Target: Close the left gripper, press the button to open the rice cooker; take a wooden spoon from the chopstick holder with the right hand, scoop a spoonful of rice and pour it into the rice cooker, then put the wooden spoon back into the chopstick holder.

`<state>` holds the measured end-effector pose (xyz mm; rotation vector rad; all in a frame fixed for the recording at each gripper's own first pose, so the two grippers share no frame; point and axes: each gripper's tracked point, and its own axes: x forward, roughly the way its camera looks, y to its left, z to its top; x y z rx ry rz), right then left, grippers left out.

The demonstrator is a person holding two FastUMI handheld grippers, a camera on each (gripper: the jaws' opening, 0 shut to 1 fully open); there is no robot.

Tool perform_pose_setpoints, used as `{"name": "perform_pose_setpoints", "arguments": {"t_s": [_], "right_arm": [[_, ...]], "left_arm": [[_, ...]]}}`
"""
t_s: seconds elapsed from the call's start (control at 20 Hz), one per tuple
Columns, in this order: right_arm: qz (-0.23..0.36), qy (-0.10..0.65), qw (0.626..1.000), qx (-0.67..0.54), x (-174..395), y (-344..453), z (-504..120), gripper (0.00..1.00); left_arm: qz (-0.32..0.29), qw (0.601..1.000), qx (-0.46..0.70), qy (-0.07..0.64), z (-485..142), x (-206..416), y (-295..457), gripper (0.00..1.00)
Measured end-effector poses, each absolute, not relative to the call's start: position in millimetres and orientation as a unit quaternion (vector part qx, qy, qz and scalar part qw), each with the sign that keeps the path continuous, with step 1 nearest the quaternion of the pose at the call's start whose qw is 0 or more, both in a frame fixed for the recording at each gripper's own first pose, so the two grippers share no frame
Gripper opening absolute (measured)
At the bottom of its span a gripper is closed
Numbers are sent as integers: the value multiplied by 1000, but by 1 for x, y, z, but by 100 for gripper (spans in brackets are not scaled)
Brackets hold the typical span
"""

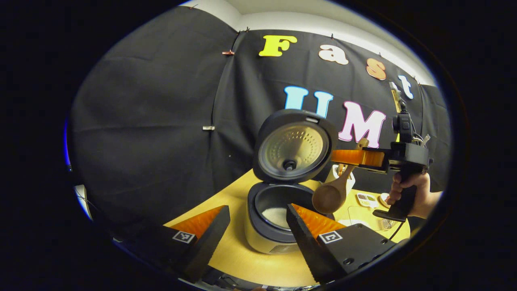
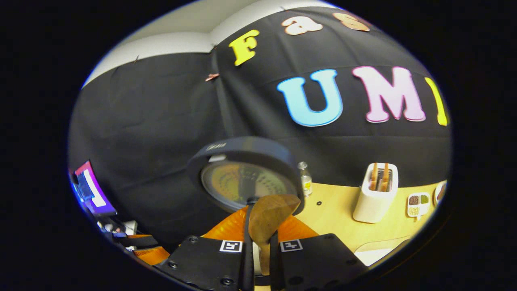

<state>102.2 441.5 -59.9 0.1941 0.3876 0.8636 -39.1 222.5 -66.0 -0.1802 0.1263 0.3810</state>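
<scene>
Gripping smooth wooden spoon [image 1: 332,193], round rice cooker [image 1: 270,226] open, seemingly metal-lined

1. Black cloth [image 1: 153,121] drapes the booth's walls, pinned with small clips [image 1: 208,128].
2. A pale wall and ceiling strip [image 2: 169,38] runs above the cloth.
3. A light wooden table [image 2: 339,214] sits below.
4. A glowing screen [image 2: 91,190] stands at far left.

A recording booth: black cloth wall [image 1: 153,121] behind a wooden table [image 1: 242,258] staged with a rice cooker [image 1: 274,210].
</scene>
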Motion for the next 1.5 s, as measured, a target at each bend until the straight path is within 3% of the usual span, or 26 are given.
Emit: {"name": "perform_pose_setpoints", "arguments": {"t_s": [0.05,0.5,0.9,1.15,1.5], "right_arm": [[397,183,893,108,113,425,-53,19],[189,155,954,176,205,196,-29,19],[20,156,957,244,248,2,-61,19],[-29,173,943,283,270,-63,-96,19],[-33,238,939,244,284,-87,-174,19]], "left_arm": [[183,978,-86,60,-63,-34,217,92],[128,986,-86,59,-49,12,150,95],[102,991,-59,68,-39,40,94,95],[107,988,-72,81,-42,48,63,95],[141,979,-92,117,-53,45,26,95]]}}
